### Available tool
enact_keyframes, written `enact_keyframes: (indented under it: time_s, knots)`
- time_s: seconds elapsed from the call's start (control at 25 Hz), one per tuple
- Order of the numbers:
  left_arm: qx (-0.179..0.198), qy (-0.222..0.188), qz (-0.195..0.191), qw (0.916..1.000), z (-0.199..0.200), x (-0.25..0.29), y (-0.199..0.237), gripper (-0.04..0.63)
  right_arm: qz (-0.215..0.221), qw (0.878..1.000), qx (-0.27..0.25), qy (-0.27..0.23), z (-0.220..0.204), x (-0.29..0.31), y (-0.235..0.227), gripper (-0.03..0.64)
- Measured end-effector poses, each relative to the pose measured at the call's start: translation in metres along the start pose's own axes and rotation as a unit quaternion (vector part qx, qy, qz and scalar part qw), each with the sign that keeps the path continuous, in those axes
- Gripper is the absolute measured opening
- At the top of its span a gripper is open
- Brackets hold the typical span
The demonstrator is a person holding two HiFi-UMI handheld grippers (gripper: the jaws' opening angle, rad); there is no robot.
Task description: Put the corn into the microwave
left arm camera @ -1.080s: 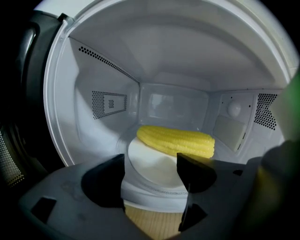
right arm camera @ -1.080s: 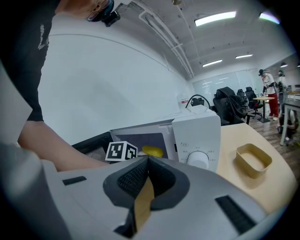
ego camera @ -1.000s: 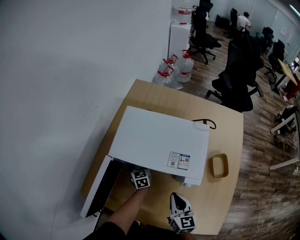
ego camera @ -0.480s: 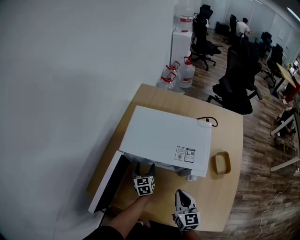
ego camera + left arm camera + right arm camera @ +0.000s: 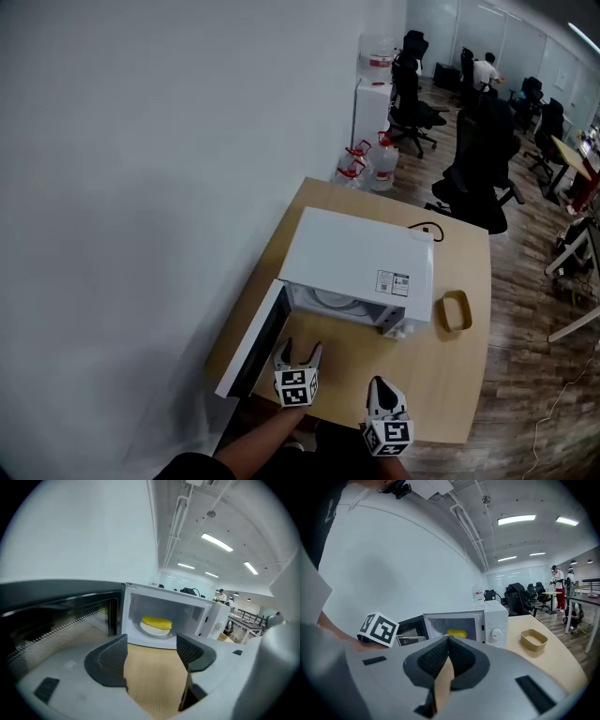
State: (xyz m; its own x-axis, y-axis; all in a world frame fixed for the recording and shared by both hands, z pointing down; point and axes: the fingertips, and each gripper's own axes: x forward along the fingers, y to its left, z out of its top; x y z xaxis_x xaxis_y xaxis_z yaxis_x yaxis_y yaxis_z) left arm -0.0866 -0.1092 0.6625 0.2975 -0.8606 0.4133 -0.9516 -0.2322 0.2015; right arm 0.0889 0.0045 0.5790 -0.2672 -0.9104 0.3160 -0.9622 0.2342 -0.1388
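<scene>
The wooden surface (image 5: 450,394) carries a white microwave (image 5: 361,262), which stands near the wall with its opening toward the person. Its door (image 5: 251,339) is swung fully open to the left, with the free edge pointing toward the person. I judge that the placing itself is finished and that closing this door is the step that remains. For that, a gripper would have to go round to the outer side of the door and push it toward the opening until it latches. The push should be gentle so that the microwave does not slide.

The person's left forearm (image 5: 253,441) reaches forward over the near edge of the surface. The left gripper (image 5: 300,349) hovers just beside the door and in front of the opening, and points into it. Its jaws stand wide apart with only the bare surface between them. The right gripper (image 5: 380,386) is lower and closer to the person, right of the left one. Its jaws are pressed together and hold nothing.

A small tan container (image 5: 456,310) lies on the surface just right of the microwave and looks empty. Inside the microwave a white plate (image 5: 151,630) rests on the floor of the chamber. The yellow corn (image 5: 156,621) lies on top of this plate, well apart from both grippers.
</scene>
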Motion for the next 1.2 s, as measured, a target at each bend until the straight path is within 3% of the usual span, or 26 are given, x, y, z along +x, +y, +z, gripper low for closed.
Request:
enact_keyframes:
  time_s: [0.24,0.44,0.56,0.76,0.88,1.08,1.2]
  knots:
    - [0.021,-0.051,-0.049,0.9973,0.035,-0.099,-0.019,0.318,-0.001,1.000,-0.014,-0.010,0.001,-0.042,0.043,0.058]
    - [-0.003,-0.090,-0.095,0.9914,0.052,-0.192,-0.031,0.303,-0.009,1.000,-0.018,-0.022,0.010,-0.084,0.083,0.060]
    - [-0.021,-0.114,-0.119,0.9861,0.056,-0.235,-0.035,0.151,-0.019,0.999,-0.017,-0.024,0.014,-0.107,0.101,0.058]
    - [-0.056,-0.121,-0.151,0.9794,0.049,-0.284,-0.036,0.062,-0.025,0.998,-0.036,-0.033,0.025,-0.139,0.127,0.058]
    - [-0.027,-0.127,-0.150,0.9801,0.047,-0.301,-0.034,0.025,-0.027,0.998,-0.050,-0.038,0.030,-0.151,0.133,0.058]
    - [0.046,-0.137,-0.135,0.9802,0.054,-0.325,-0.031,0.018,-0.024,0.998,-0.047,-0.042,0.035,-0.163,0.141,0.060]
    - [0.060,-0.139,-0.125,0.9805,0.056,-0.332,-0.028,0.018,-0.018,0.997,-0.050,-0.047,0.037,-0.168,0.144,0.058]
